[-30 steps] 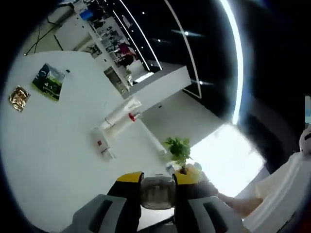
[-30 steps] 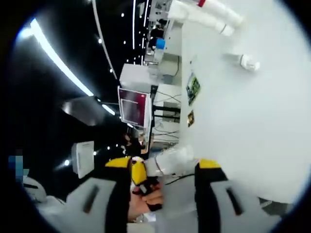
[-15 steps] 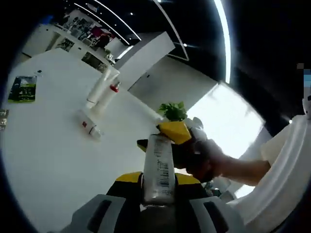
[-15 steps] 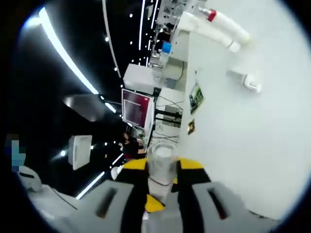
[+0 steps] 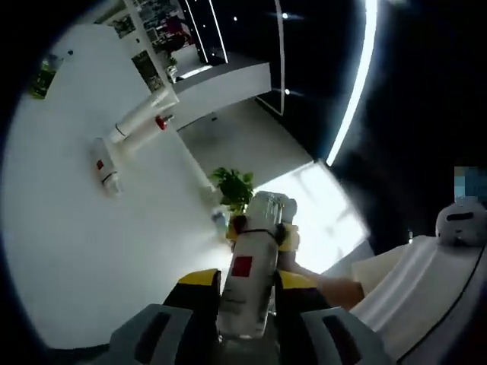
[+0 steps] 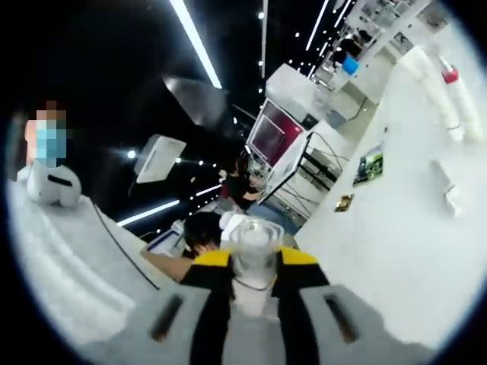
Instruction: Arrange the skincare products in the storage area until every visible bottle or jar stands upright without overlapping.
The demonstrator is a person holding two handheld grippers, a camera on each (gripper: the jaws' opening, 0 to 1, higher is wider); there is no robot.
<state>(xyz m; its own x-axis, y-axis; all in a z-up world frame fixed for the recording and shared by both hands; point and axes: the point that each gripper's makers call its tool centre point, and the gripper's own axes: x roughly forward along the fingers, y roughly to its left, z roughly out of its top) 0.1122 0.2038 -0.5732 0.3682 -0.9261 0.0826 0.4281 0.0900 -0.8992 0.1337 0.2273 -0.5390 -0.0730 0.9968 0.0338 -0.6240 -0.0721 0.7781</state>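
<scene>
Left gripper (image 5: 245, 293), bottom centre of left gripper view, was clamped on a clear bottle (image 5: 247, 289) w/ red label; its cap end met the right gripper (image 5: 259, 228) mid-frame. In right gripper view, right gripper (image 6: 255, 277) pinched that bottle's cap (image 6: 253, 251), so bottle was held at both ends, off the white table (image 5: 68, 251). Best to free one end first, then lower base-down, well apart from the tubes (image 5: 141, 122) lying upper left.

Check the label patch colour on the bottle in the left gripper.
Red square patch on the pale bottle, clearest in the left gripper view.
</scene>
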